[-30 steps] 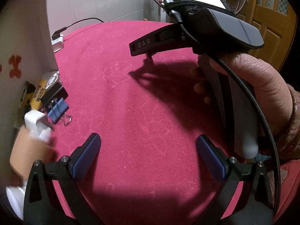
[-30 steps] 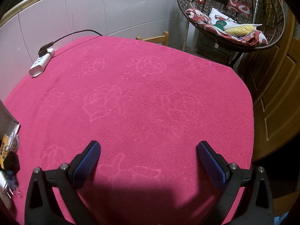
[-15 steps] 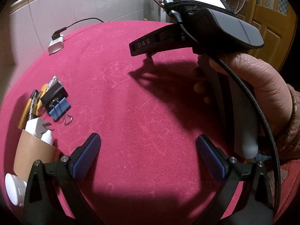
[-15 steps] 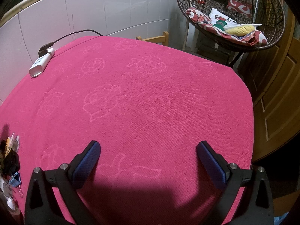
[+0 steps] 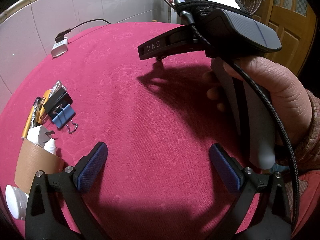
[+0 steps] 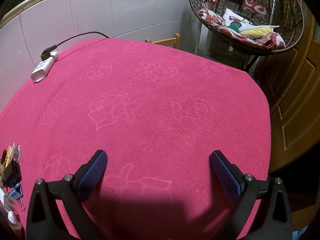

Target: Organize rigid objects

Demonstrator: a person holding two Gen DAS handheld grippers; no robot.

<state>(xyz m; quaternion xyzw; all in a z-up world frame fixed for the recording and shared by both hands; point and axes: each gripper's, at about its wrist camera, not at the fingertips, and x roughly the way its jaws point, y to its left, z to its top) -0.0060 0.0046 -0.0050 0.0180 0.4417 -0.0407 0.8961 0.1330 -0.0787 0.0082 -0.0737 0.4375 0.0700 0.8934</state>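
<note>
A heap of small items lies at the left of the red tablecloth: a blue binder clip, a black binder clip, a yellow pen, a white plug adapter, a small white dropper bottle, a roll of brown tape and a white cap. My left gripper is open and empty, just right of the heap. My right gripper is open and empty over bare cloth; the clips show at its far left. A hand holds the right gripper's handle.
A white power strip with a black cable lies at the table's back left by the tiled wall. A wooden chair back and a hanging wicker chair stand behind. A wooden door is at the right.
A white patterned thing that hid the left edge one second ago is gone from view, baring the whole heap. Neither gripper has visibly moved.
</note>
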